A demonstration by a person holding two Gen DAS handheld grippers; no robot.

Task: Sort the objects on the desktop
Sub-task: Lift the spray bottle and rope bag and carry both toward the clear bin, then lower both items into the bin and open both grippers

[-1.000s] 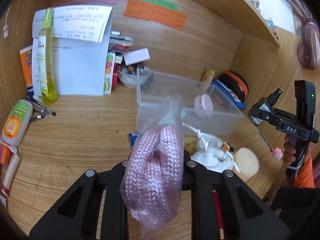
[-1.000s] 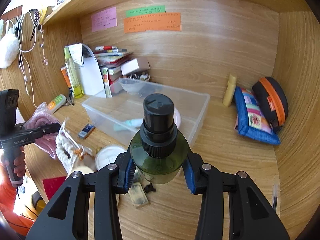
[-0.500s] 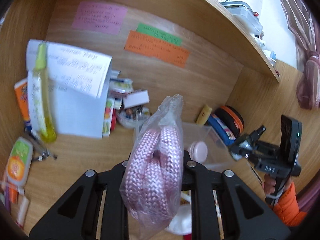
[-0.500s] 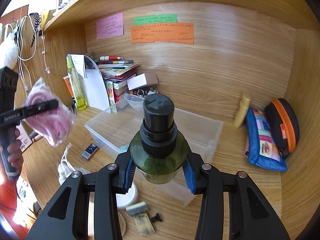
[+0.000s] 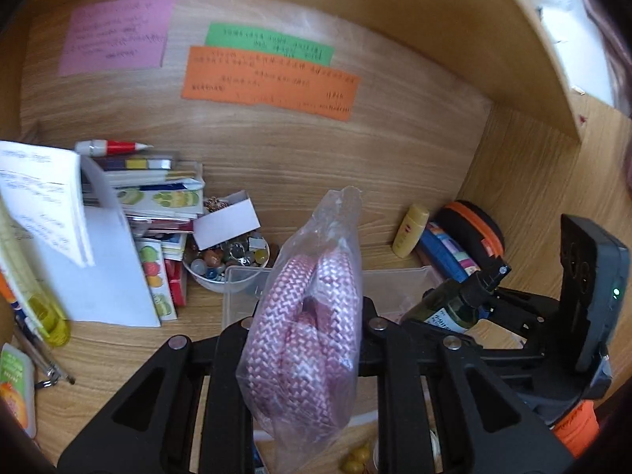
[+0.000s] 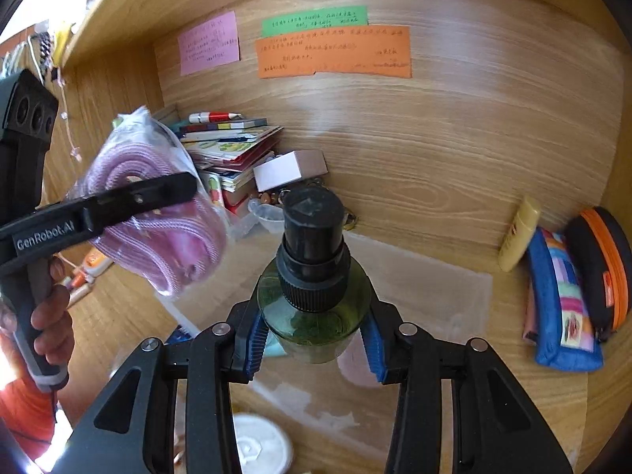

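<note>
My left gripper (image 5: 308, 328) is shut on a clear bag of pink braided rope (image 5: 308, 316) and holds it in the air above the near left corner of the clear plastic bin (image 5: 245, 296). The bag also shows at the left of the right wrist view (image 6: 158, 213). My right gripper (image 6: 314, 335) is shut on a dark green spray bottle (image 6: 312, 304) with a black cap, held over the bin (image 6: 434, 284). The bottle (image 5: 454, 304) shows at the right of the left wrist view.
A stack of books (image 6: 233, 146), a white box (image 6: 288, 170) and a bowl of beads (image 5: 225, 260) stand at the back left. A yellow tube (image 6: 517, 237), a blue pouch (image 6: 561, 308) and a black-orange case (image 6: 600, 264) lie at the right. A white lid (image 6: 256, 446) lies near the front.
Both grippers have risen and moved forward over the bin, each still holding its object. The left gripper with the rope bag has come closer to the right one.
</note>
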